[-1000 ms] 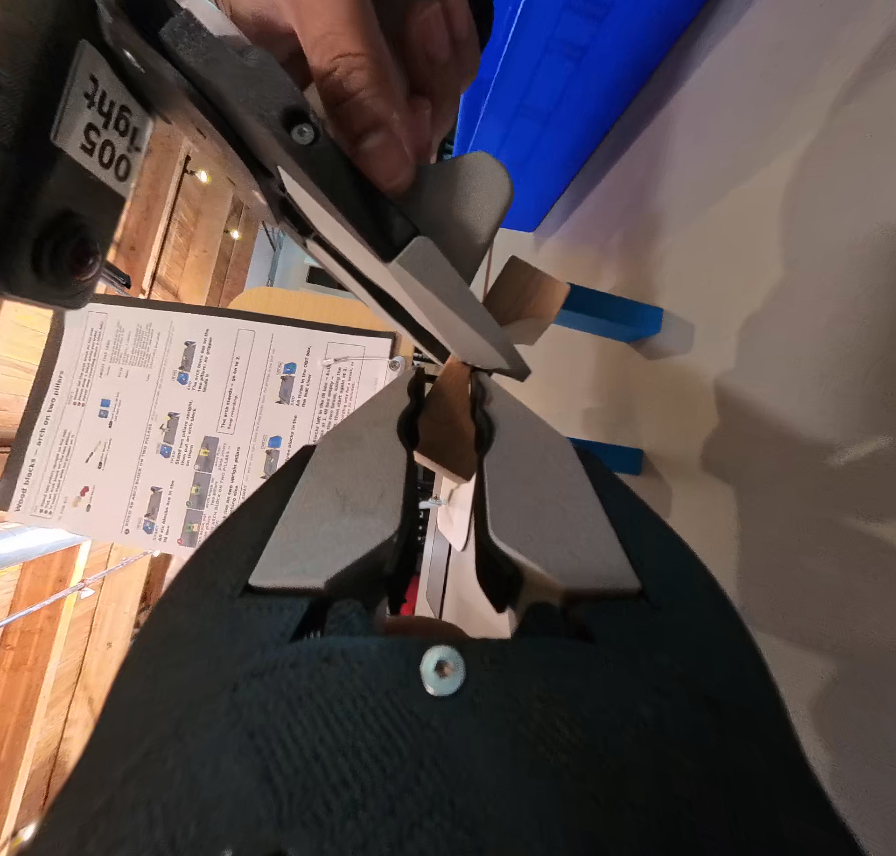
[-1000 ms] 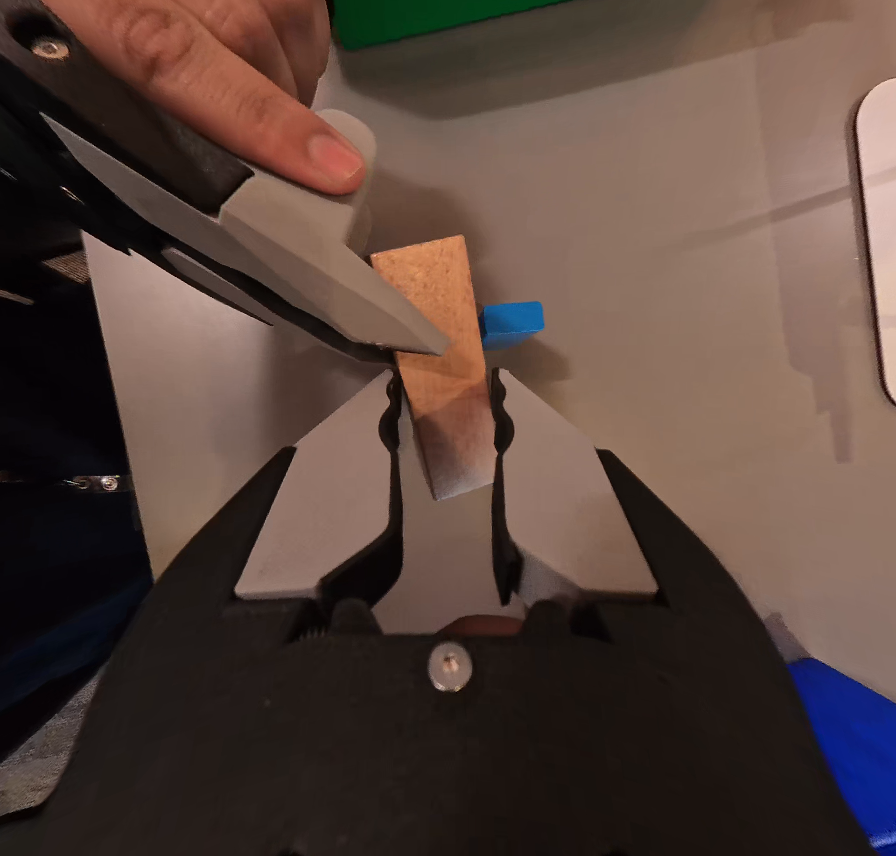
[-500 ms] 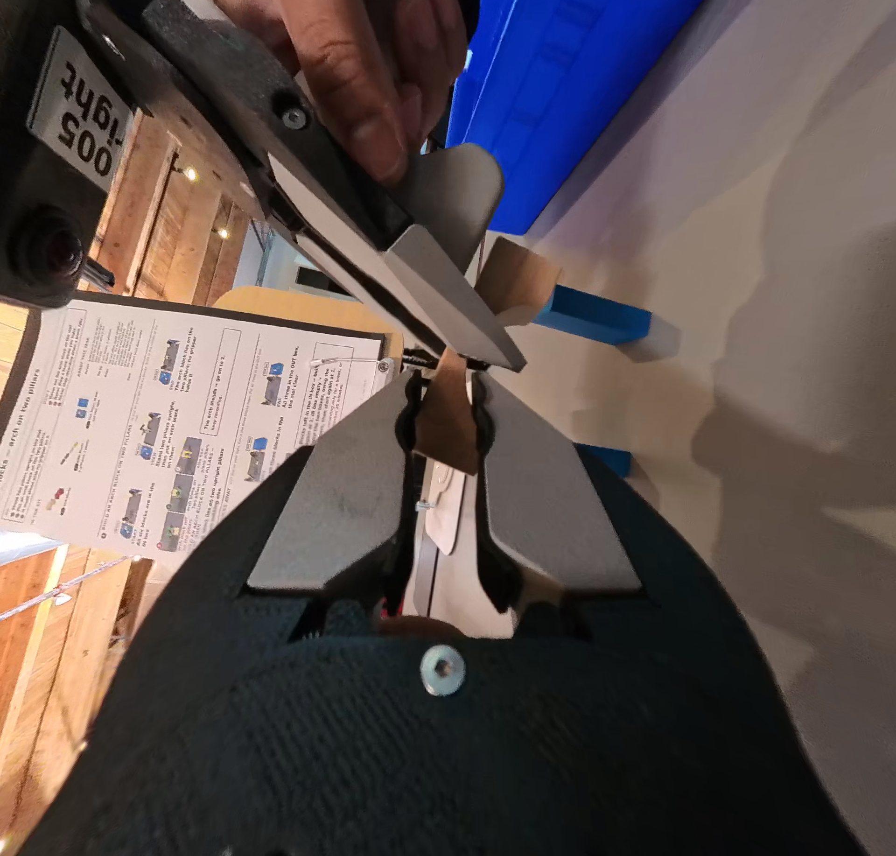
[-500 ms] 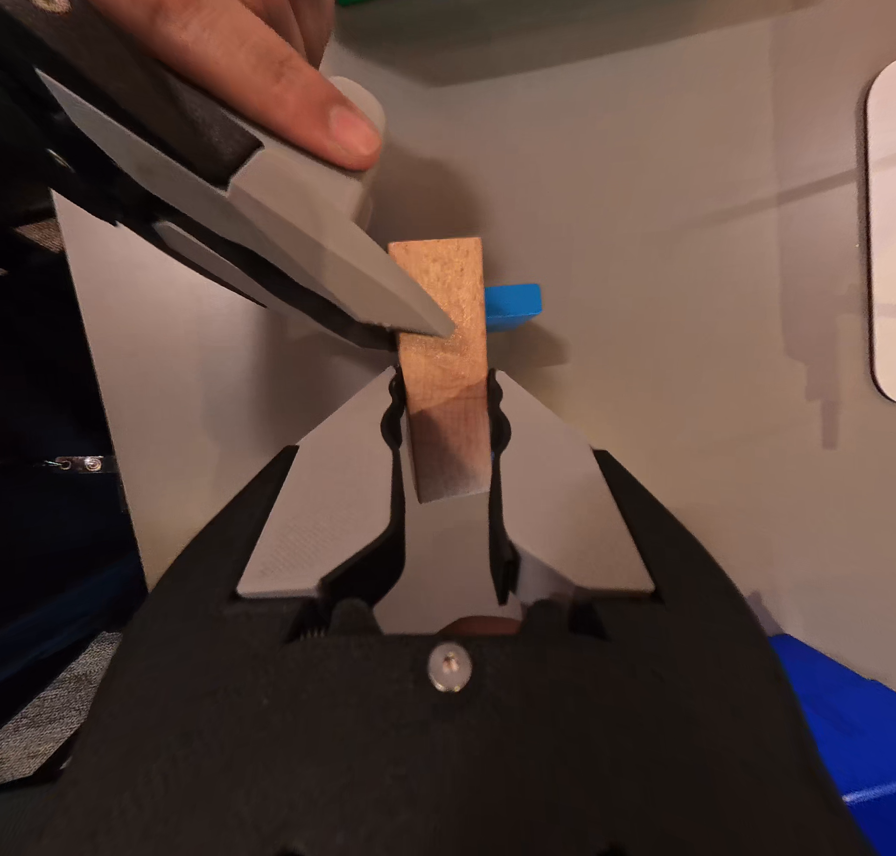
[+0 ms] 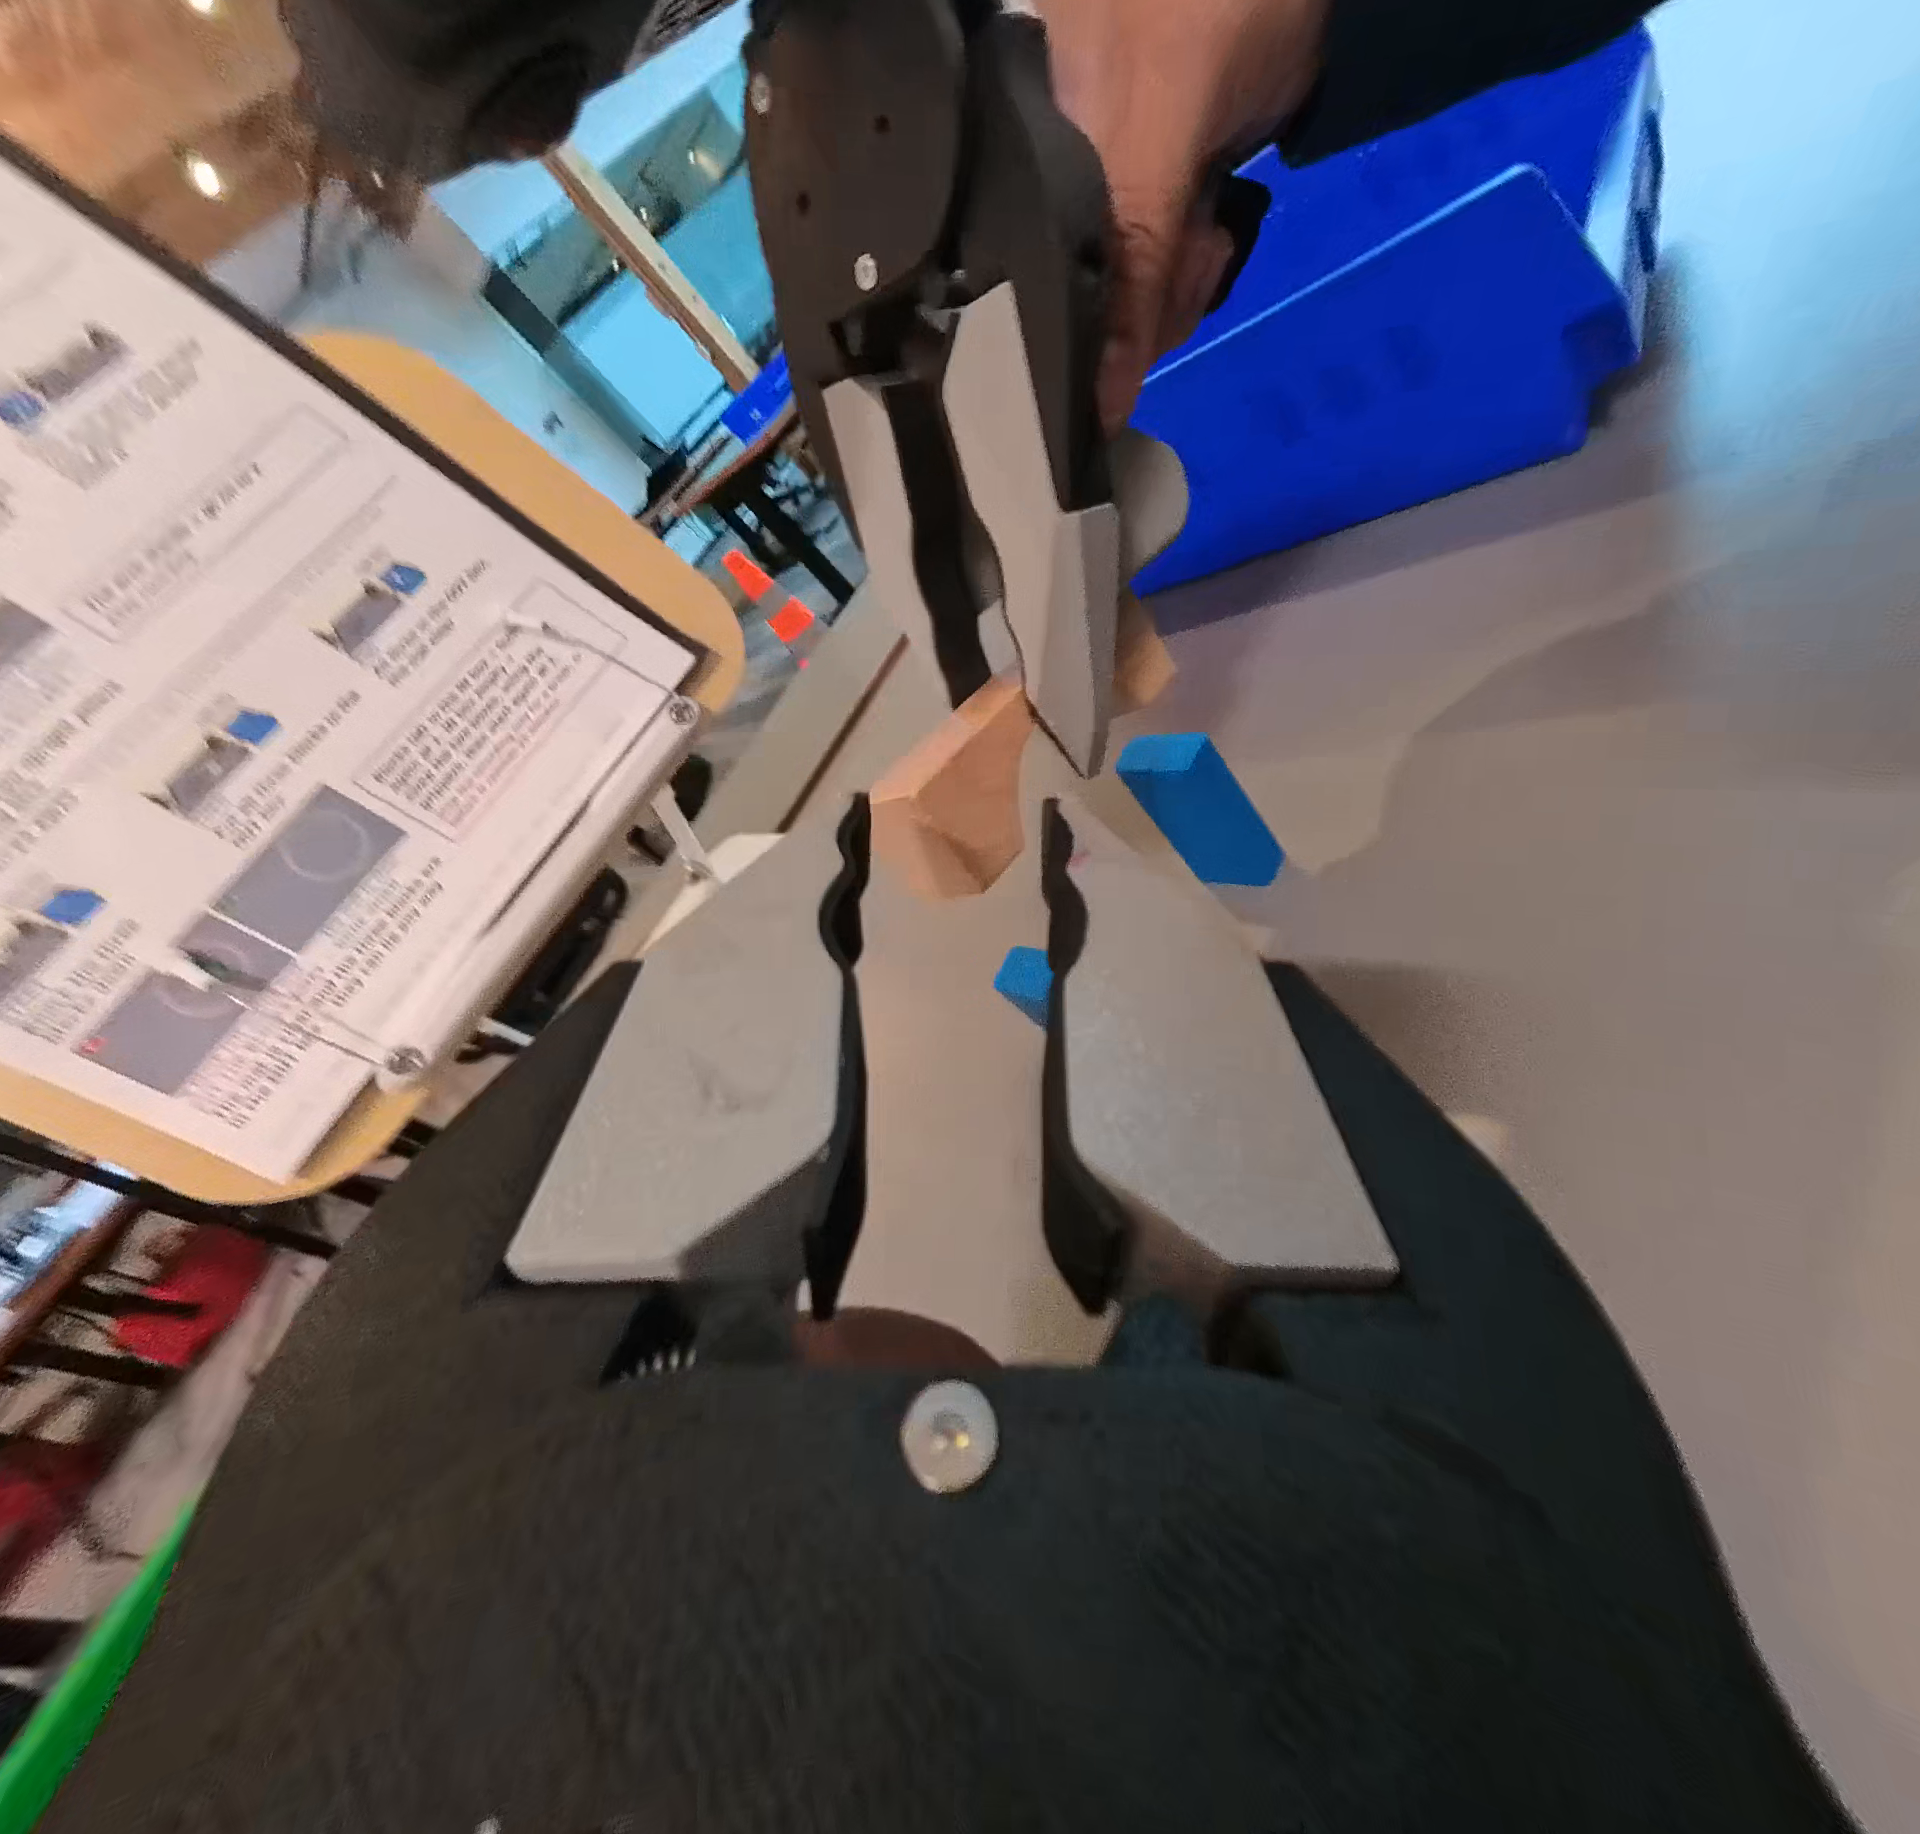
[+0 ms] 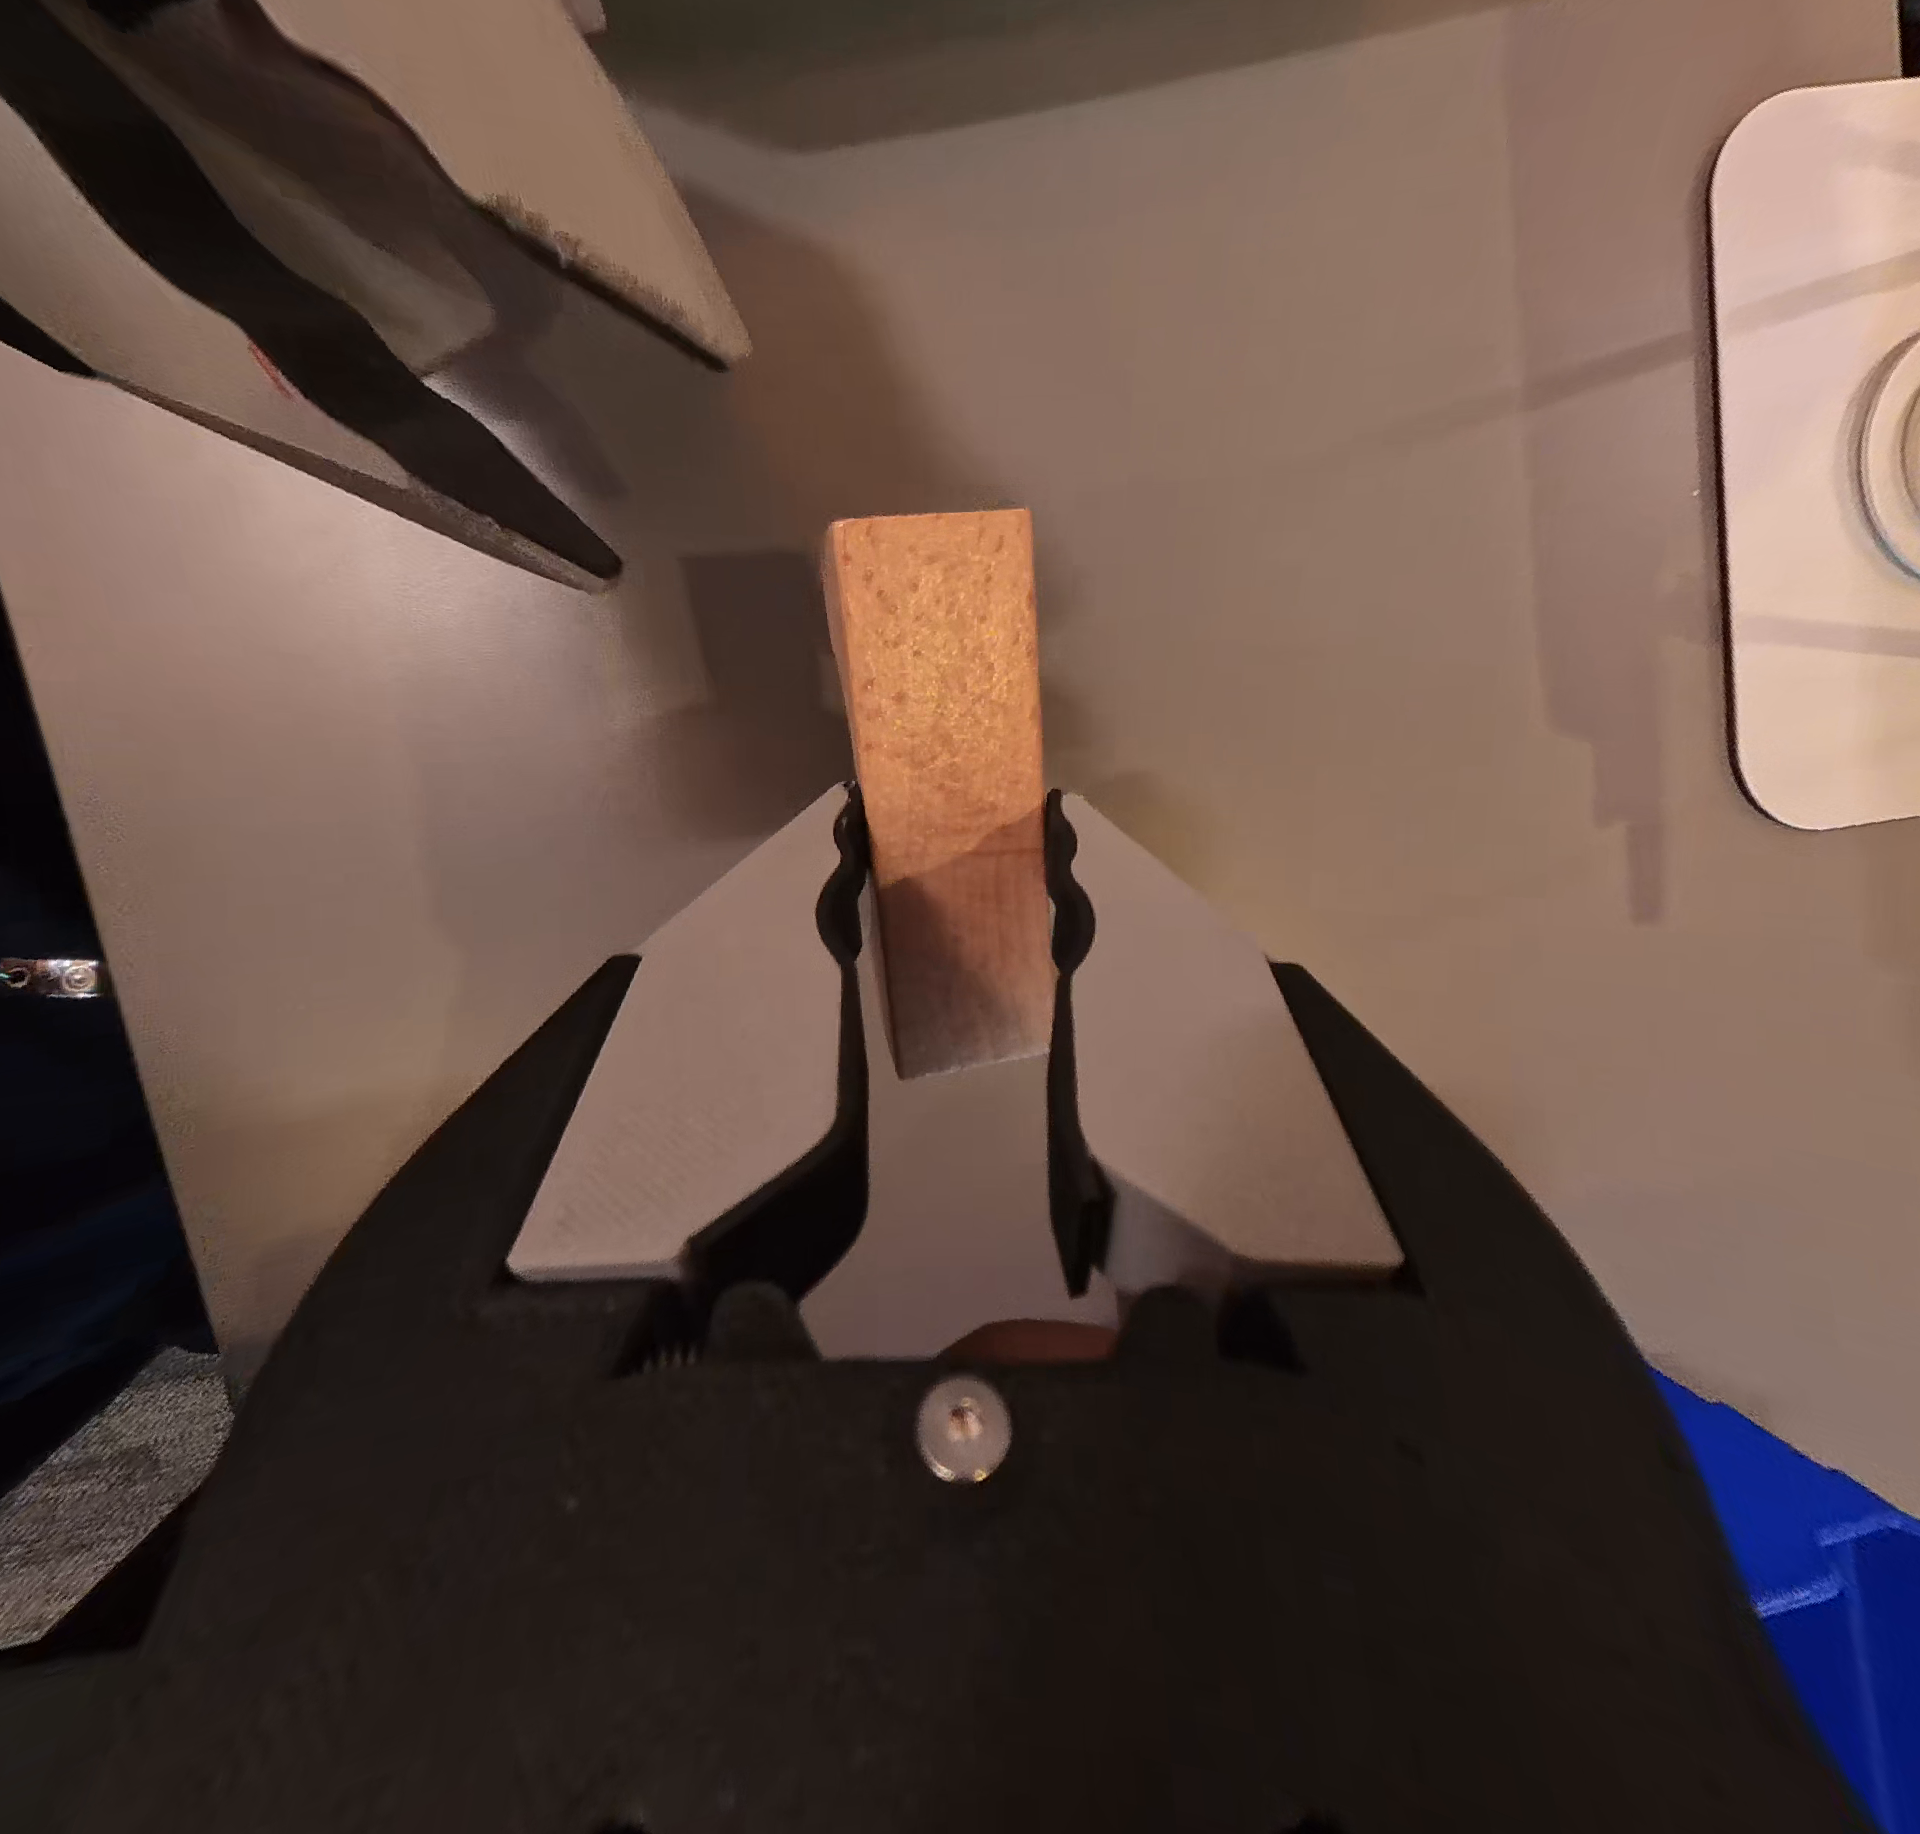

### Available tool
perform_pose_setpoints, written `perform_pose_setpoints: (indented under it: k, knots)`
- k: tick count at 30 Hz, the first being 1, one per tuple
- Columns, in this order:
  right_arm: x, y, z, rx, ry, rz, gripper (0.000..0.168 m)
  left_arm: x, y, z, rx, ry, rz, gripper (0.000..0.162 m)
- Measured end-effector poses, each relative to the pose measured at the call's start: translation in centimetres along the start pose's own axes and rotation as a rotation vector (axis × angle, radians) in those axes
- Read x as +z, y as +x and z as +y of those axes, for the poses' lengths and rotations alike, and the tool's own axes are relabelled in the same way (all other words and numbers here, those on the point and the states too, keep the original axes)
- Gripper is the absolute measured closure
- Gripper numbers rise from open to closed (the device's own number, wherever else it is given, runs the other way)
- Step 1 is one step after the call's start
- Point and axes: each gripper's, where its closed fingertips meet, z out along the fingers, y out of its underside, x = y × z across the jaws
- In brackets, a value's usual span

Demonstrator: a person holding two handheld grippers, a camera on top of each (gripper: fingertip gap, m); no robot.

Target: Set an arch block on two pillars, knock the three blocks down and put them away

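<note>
— Since a second ago the left gripper (image 5: 948, 849) has let go of the arch block (image 6: 940, 735): its jaws stood pinched on the wood then and now stand apart, with the wood just ahead of the tips.

— So who has it?

— Right gripper (image 6: 951, 849) alone, closed on the block's near end. The right wrist view shows the block running straight out from the jaws, long axis in line with the fingers, far end free over the grey table (image 6: 1351, 434).

— And the pillars?

— Two blue blocks, both lying flat on the table: one blue pillar (image 5: 1200, 808) beyond the right-hand fingertip in the left wrist view, a second blue block (image 5: 1023, 984) showing only as a corner behind that finger. Neither is upright (so the arch has nothing to sit on yet, in my judgement).

— What does the next move turn on?

— The pillars lie below and just beside the held arch, and the empty left gripper is the one free to reach them. I'd guess it stands them up while the right keeps the arch clear.

— Count?

— One arch, two blue blocks, two grippers, one blue bin (image 5: 1403, 350) at the table's far side, one instruction sheet (image 5: 260, 745) on a board.
</note>
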Motion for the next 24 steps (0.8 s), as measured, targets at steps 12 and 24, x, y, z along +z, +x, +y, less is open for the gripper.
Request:
perform_pose_setpoints:
  k: [12,24]
  knots:
    - [1.4,0.2,0.4,-0.017,-0.069,0.002,0.137,-0.9,-5.1,1.3,-0.459,0.019,-0.142,0.128]
    - [2.5,0.2,1.0,-0.012,-0.126,0.020,0.137,-0.1,-4.4,2.6,-0.415,-0.056,-0.151,0.125]
